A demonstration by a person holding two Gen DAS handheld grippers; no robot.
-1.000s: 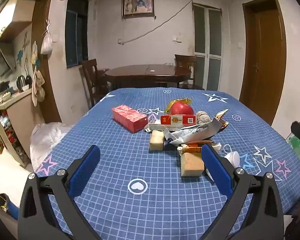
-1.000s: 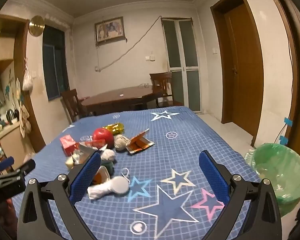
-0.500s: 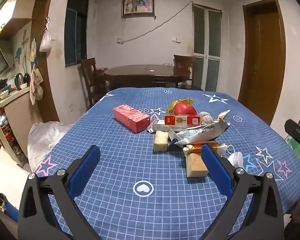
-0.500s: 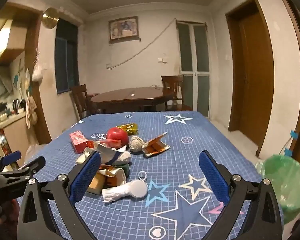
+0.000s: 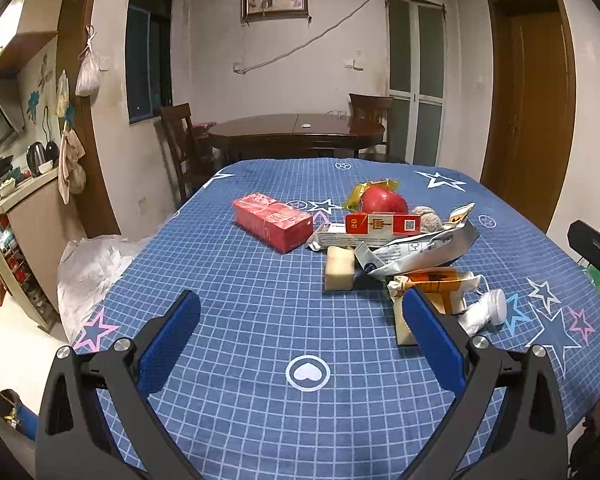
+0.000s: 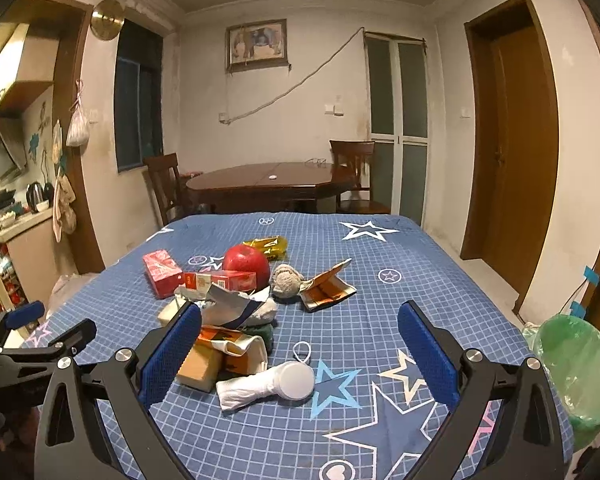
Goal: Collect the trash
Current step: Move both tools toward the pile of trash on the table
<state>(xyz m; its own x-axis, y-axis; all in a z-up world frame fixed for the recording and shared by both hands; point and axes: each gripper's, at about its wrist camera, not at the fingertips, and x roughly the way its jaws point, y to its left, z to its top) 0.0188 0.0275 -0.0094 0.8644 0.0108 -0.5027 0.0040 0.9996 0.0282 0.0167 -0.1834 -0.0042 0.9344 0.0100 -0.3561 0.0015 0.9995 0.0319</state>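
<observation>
A desk covered in a blue checked cloth with stars (image 6: 380, 312) holds a heap of trash near its middle: a red apple (image 6: 246, 263), a red carton (image 5: 272, 220), a crumpled silver wrapper (image 5: 420, 250) and a white capped tube (image 6: 278, 384). The left tool (image 5: 300, 334) and right tool (image 6: 298, 344) both hover spread wide and empty, apparently lining up a pick. A green-lined bin (image 6: 576, 368) waits beside the desk, likely for drop-offs.
</observation>
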